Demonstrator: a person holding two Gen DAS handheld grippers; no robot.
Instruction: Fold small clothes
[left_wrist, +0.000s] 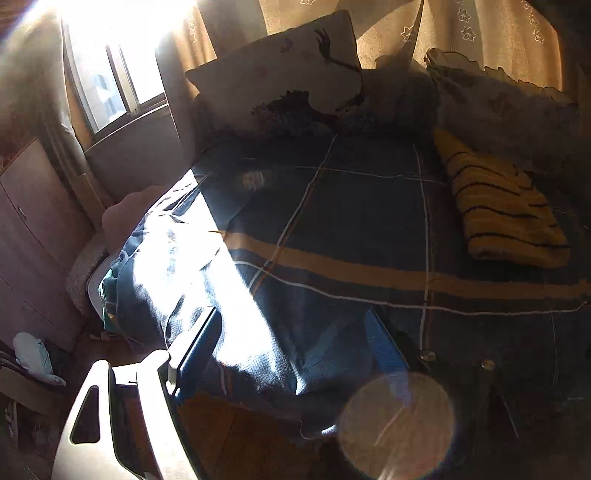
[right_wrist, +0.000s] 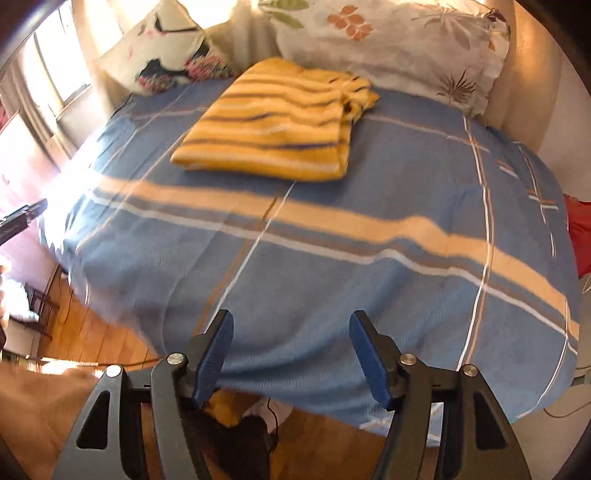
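A yellow knitted garment with dark and white stripes (right_wrist: 273, 122) lies folded flat on the blue plaid bedspread (right_wrist: 332, 266), near the floral pillow (right_wrist: 399, 48) at the head of the bed and well apart from both of our tools. Our right tool (right_wrist: 291, 350) hangs over the foot of the bed with its blue-padded fingers wide apart and nothing between them. Our left tool (left_wrist: 291, 354) sits low at the sunlit left edge, likewise spread and empty, as far as the glare lets us tell. We judge this fold finished; the next move calls for finding another small garment, and none shows plainly on the bedspread.
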